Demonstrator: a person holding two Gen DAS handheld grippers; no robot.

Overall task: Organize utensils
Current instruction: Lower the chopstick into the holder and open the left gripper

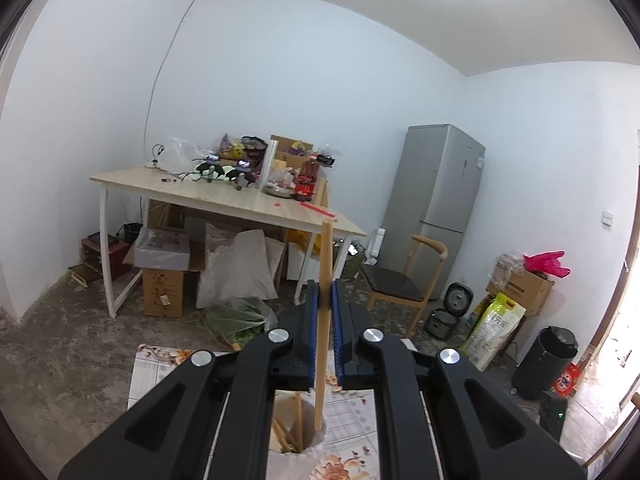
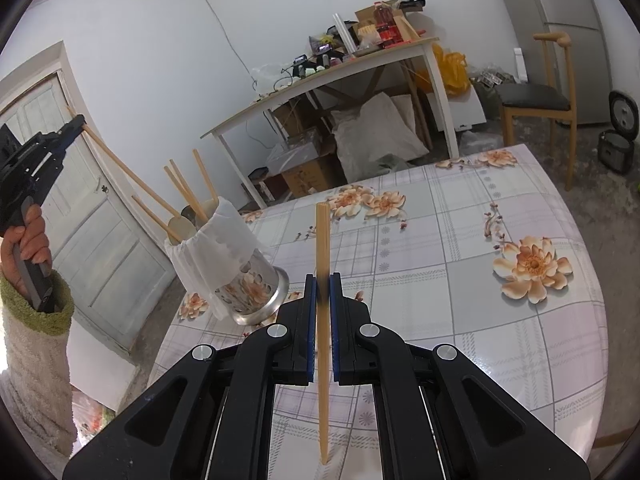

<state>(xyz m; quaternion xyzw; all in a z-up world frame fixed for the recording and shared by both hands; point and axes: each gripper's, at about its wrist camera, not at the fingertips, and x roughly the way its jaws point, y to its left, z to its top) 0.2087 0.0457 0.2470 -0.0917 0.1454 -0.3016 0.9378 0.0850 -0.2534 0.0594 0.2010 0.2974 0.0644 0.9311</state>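
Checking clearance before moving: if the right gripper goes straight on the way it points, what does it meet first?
Probably the floral plaid tablecloth: the right gripper, shut on a wooden chopstick, points down at its bare middle.

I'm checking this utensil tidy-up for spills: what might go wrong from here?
1. The left gripper pinches its chopstick partway up, lower end at the holder mouth; it may catch the liner and tip the holder.
2. The holder stands near the table edge.
3. The right gripper holds a chopstick that may slip.

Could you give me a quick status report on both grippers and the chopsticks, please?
Left gripper shut on one chopstick, its lower end in the utensil holder. Right gripper shut on another chopstick. Nothing in the way.
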